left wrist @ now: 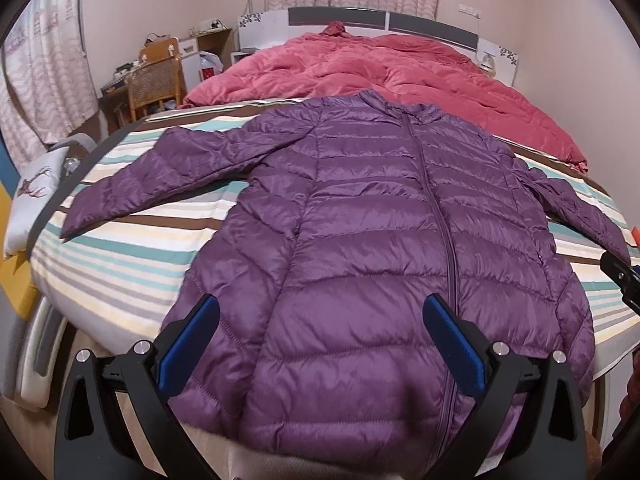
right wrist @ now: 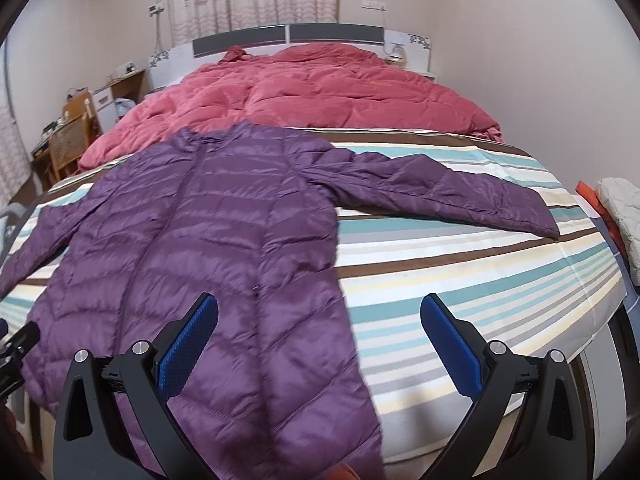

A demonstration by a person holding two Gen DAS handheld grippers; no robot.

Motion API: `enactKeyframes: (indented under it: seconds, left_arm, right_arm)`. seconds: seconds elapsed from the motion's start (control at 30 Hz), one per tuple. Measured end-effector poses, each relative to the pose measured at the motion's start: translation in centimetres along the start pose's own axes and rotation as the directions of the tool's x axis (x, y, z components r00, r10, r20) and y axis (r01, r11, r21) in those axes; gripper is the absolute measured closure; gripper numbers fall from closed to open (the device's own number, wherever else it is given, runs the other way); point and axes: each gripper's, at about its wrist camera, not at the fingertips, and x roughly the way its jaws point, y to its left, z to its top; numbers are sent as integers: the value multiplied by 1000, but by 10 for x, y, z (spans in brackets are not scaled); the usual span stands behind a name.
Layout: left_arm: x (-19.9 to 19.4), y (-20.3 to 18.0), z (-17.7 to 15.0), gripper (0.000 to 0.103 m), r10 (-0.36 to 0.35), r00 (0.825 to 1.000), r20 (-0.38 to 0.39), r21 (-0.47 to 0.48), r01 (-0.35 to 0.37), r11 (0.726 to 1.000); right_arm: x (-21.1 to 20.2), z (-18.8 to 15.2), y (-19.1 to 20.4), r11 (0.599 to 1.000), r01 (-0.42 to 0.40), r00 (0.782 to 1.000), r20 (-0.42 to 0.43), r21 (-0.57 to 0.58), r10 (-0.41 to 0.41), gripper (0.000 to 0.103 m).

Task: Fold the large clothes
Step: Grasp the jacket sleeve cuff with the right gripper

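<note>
Purple puffer jacket [left wrist: 360, 240] lay flat, front up, zipped, on striped bedsheet [left wrist: 120, 264], hem hanging over near edge of bed, collar toward far side just short of red quilt [left wrist: 380, 68]. Both sleeves spread out: left sleeve [left wrist: 160, 176] angled toward left edge, right sleeve [right wrist: 448, 192] stretched toward right edge. No fold made yet, judged from flat layout.

Left gripper [left wrist: 320, 344] hovered above hem near zipper [left wrist: 436, 208], jaws spread wide, holding nothing, blue pads [left wrist: 188, 344] clear of fabric as far as could be told. Right gripper [right wrist: 320, 340] likewise released and empty, positioned over right hem side, one finger over jacket, other over bare sheet. Tip of right gripper also seen at right edge of left wrist view.

Risks from here, judged only:
- slick, puffy nylon likely to slip out of a shallow pinch, dropping mid-fold
- pinching top layer only would lift front panel and leave back behind, bunching
- overhanging hem could drag whole jacket toward near edge if pulled that way
- trapped air could spring fold back open
- sheet caught together with jacket if jaws closed too low
- sleeves spread wide, uneven grabs would skew fold line
</note>
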Motion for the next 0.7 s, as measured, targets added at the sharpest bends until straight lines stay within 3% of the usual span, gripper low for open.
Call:
enactKeyframes:
  seconds: [0.13,0.3,0.47,0.6,0.7]
  left_arm:
    - [15,6,9,2,-14,1000,-5,-13,14,1000]
    - [40,13,22,2,71,997,-1,24,-71,997]
    - [67,27,35,2,123,992,1,44,-123,991]
    - [84,40,47,2,132,991,31,54,-133,990]
    - [96,50,55,2,153,987,44,52,-155,987]
  right_arm:
    - [16,7,-12,1000,26,999,-23,11,-26,3]
    - [40,15,-30,998,57,998,-43,28,-55,3]
    - [65,25,-48,999,-40,999,-28,23,41,3]
    - [92,34,-80,990,-13,996,-91,138,26,3]
    - [117,39,-129,936,-53,990,-105,348,95,3]
